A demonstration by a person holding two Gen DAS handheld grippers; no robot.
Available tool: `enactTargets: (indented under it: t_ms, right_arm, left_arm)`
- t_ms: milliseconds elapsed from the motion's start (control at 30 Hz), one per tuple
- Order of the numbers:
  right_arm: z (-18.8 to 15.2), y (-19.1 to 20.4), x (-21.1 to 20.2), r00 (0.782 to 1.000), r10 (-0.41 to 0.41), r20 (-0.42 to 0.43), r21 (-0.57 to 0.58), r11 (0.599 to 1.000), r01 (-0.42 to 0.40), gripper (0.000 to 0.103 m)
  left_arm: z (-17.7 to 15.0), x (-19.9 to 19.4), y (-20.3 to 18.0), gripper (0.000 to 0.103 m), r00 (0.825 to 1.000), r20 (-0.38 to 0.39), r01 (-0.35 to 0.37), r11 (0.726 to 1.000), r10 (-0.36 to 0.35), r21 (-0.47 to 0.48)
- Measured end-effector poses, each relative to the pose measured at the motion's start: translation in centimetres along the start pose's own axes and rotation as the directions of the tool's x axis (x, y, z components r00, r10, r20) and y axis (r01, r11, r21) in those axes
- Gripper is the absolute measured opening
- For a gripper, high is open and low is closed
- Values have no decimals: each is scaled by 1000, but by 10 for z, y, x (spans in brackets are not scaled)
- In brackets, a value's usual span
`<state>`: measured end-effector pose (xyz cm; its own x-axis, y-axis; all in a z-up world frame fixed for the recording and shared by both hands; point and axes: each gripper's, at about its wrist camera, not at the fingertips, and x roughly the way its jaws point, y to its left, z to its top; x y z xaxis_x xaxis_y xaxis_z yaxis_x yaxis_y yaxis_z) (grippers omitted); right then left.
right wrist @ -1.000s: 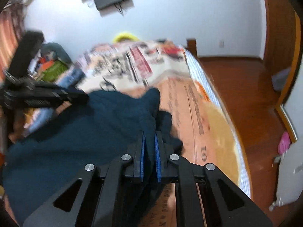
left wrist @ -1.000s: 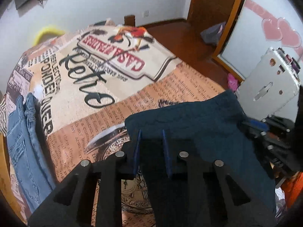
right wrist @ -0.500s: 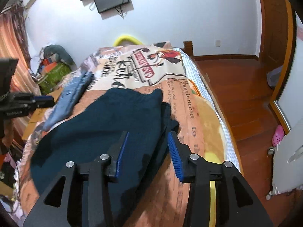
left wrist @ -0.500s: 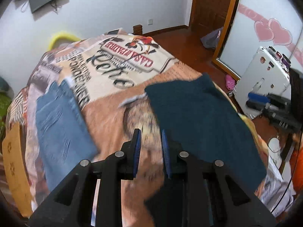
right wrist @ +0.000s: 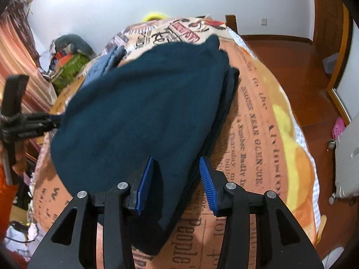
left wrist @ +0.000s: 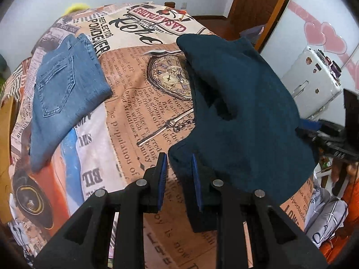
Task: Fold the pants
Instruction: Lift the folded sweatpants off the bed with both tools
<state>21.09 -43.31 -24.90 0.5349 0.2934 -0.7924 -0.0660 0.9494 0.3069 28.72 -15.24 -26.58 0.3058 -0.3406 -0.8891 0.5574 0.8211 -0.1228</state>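
Dark teal pants (left wrist: 242,103) lie folded on the printed bedspread (left wrist: 125,116), right of the middle. They fill the centre of the right wrist view (right wrist: 143,112). My left gripper (left wrist: 178,174) is open and empty, its fingers at the pants' near left corner. My right gripper (right wrist: 176,179) is open, with its fingers straddling the near end of the pants without gripping them. The right gripper also shows at the right edge of the left wrist view (left wrist: 323,134). The left gripper shows at the left edge of the right wrist view (right wrist: 29,125).
Folded blue jeans (left wrist: 65,85) lie on the bed's left side. A white suitcase (left wrist: 311,78) stands right of the bed. Wooden floor (right wrist: 291,51) and a door lie beyond. Clutter and a green bag (right wrist: 69,67) sit at the bed's far side.
Both grippers let go of the teal pants and opened. The pants now rest folded on the bed. Both grippers pulled back toward the near edge.
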Motion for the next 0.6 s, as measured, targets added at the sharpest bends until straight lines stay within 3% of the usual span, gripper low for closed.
enactTargets:
  t_ms: [67,167,233,333,400,600]
  right_arm:
    - [0,0,1,1000,0,1,-5,1000,0,37]
    - [1,-2,-1,1000,21,9,-3,1000,-21,23]
    - [0,-3,0,1000,20,16,-13,1000,-20,15]
    - [-6,-2,4,1000,-4,3,-26,1000,4,14]
    - [-10,-6,4,1000,3,4,-7,1000,-3,14]
    - [-6,-11,-14,1000,5,28,23,1000,-6,20]
  left_arm:
    - [-2,-3,1,22,1000,10,17,1000,-17,-14]
    - [-6,-5,6,22,999,22,38,999,-37,-39]
    - [-10,1,7,22,1000,15,1,998,-1,-60]
    - [-15,13,6,23,998,-4,-56,997,56,-46]
    - [-16,12,8,23,999,2,-53,998,54,-46]
    - [0,-13,4,23,994,42,-101,995,100,11]
